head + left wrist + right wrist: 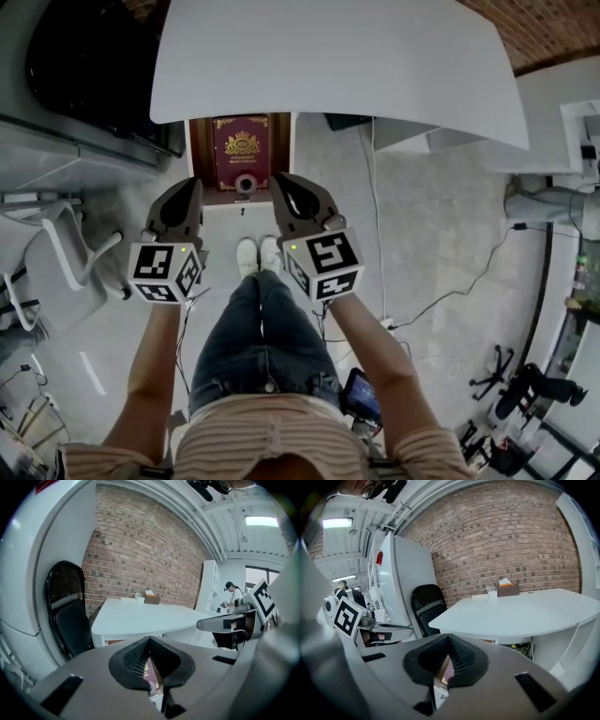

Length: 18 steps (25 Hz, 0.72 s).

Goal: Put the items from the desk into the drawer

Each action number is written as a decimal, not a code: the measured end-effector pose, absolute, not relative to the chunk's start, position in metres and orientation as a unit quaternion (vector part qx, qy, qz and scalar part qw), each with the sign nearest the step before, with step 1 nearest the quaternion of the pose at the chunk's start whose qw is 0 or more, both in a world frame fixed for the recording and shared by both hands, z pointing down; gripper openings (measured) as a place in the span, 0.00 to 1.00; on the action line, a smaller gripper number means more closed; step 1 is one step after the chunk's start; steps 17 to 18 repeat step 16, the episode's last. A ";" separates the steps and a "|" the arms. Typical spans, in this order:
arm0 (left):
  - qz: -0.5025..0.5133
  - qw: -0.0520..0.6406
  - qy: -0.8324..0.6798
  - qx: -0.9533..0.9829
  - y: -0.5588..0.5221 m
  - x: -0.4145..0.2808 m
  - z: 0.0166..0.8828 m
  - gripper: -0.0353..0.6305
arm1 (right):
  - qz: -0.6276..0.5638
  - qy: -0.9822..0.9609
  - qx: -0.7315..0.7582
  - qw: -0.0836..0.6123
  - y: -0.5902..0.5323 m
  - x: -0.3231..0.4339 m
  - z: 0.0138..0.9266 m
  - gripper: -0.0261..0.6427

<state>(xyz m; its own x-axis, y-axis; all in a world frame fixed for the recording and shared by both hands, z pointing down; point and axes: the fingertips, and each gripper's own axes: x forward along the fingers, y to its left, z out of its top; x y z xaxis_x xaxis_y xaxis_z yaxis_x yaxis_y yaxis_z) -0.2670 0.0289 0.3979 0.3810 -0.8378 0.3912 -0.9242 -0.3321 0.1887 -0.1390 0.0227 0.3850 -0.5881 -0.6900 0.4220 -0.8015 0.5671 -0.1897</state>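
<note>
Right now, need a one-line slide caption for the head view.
Left gripper and right gripper, both shut and empty, facing an open drawer holding a maroon book.

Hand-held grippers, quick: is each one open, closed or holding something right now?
Left hand-held gripper: closed, holding nothing.
Right hand-held gripper: closed, holding nothing.

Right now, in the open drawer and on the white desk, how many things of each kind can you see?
maroon book with gold crest, in the drawer: 1
small ring-shaped thing, in the drawer: 1
brown tissue box, on the desk: 1
small white container, on the desk: 1
Total: 4
</note>
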 end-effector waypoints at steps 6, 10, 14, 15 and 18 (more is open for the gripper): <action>0.098 0.170 -0.544 0.816 0.045 -0.265 0.361 0.07 | 0.170 -0.874 0.442 0.110 0.031 -0.125 0.347 0.06; 0.105 0.152 -0.542 0.820 0.054 -0.267 0.346 0.07 | 0.140 -0.883 0.435 0.103 0.039 -0.126 0.326 0.06; 0.100 0.149 -0.541 0.822 0.062 -0.259 0.333 0.07 | 0.125 -0.889 0.430 0.099 0.046 -0.118 0.309 0.06; 0.098 0.150 -0.539 0.823 0.065 -0.255 0.331 0.07 | 0.125 -0.888 0.431 0.098 0.049 -0.114 0.305 0.06; 0.097 0.151 -0.537 0.824 0.068 -0.251 0.329 0.07 | 0.126 -0.888 0.432 0.096 0.052 -0.110 0.302 0.06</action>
